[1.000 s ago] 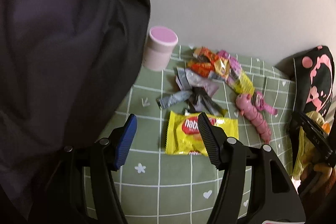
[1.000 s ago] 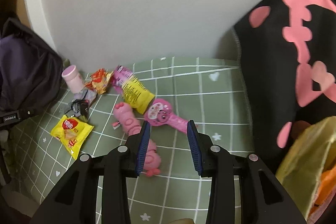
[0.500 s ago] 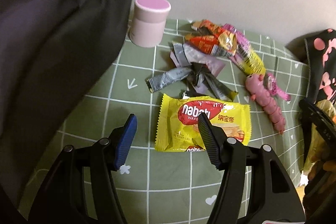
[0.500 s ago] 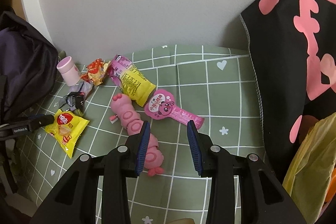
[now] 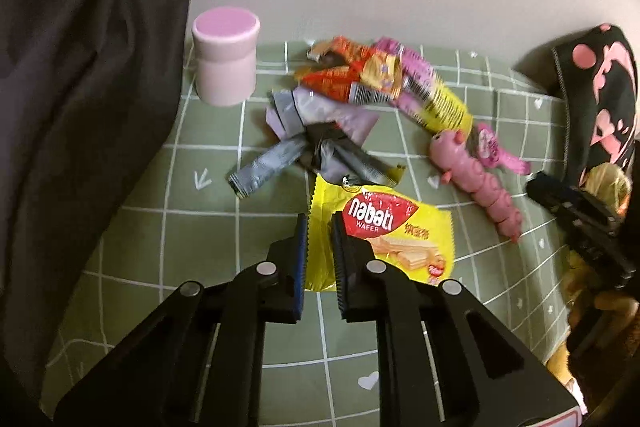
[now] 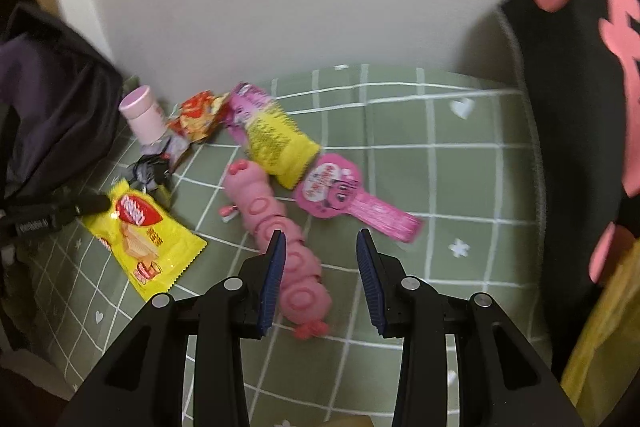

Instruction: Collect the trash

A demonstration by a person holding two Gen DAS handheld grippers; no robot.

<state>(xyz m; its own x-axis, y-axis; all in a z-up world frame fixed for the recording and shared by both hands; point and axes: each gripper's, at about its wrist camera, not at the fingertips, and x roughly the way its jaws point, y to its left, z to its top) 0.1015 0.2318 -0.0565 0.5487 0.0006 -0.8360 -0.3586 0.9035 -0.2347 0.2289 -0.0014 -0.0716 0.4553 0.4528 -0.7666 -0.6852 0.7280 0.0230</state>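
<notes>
The left gripper (image 5: 319,227) is closing its fingers on the left edge of the yellow wafer packet (image 5: 384,235) lying on the green checked cloth (image 5: 200,227), seemingly pinching it for lifting, while the right gripper (image 6: 320,267) hovers spread over the pink toy (image 6: 280,227).

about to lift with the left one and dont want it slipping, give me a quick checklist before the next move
1. Left gripper over the yellow wafer packet: ok, its left edge sits between the closing jaws.
2. Pads pressing firmly on the packet: cannot tell.
3. No other wrapper caught: ok, the grey wrappers lie beyond the fingertips.
4. Right gripper clear of the packet: ok, open, by the pink caterpillar toy.
5. Pink jar upright, out of the way: ok.
6. Collection bag ready: cannot tell.
</notes>
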